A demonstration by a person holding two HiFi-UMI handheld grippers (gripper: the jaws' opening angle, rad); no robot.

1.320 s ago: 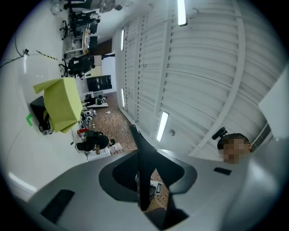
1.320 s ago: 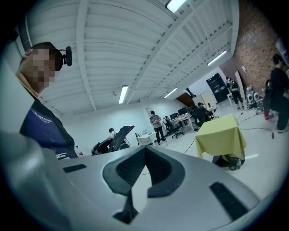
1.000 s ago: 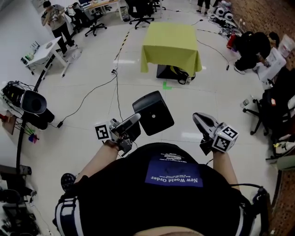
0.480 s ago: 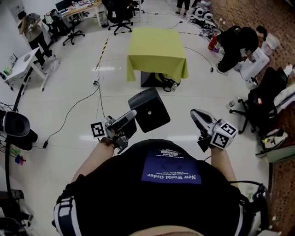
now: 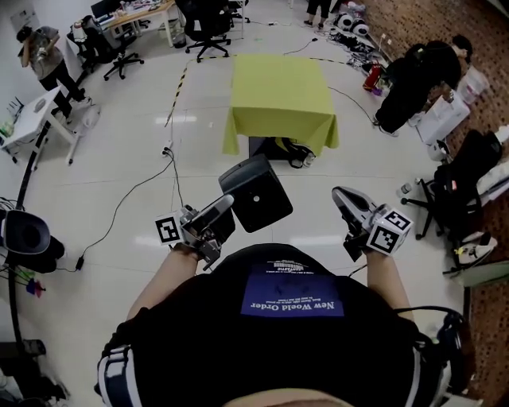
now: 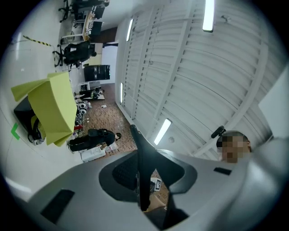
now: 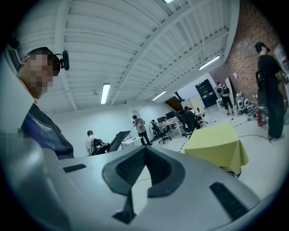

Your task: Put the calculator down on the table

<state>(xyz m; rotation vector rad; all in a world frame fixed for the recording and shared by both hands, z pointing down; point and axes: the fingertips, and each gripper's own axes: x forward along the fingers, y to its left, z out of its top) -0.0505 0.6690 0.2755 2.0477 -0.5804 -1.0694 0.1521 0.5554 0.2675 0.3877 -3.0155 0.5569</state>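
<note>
A pale glossy floor [image 5: 119, 159] fills the room, with cables running over it. At 12 o'clock from the person, well apart from both tools, stands the table [image 5: 280, 87] under a yellow-green cloth that hangs down its sides. Its top is bare. Office chairs [image 5: 208, 20] and desks sit toward 11 o'clock, and another person [image 5: 413, 75] bends over at 1 o'clock beside a brick wall.

The calculator [image 5: 256, 193], a flat black slab, is in the air in front of the person's dark shirt [image 5: 290, 318], between the chest and the table. It has not yet reached the tabletop. The left gripper [image 5: 227, 203], at about 10 o'clock from the chest, has its jaws clamped on the calculator's lower left edge, and its own view shows the slab edge-on between the pads. The right gripper [image 5: 342, 195], at 2 o'clock, has its jaw tips together and carries nothing.
</note>
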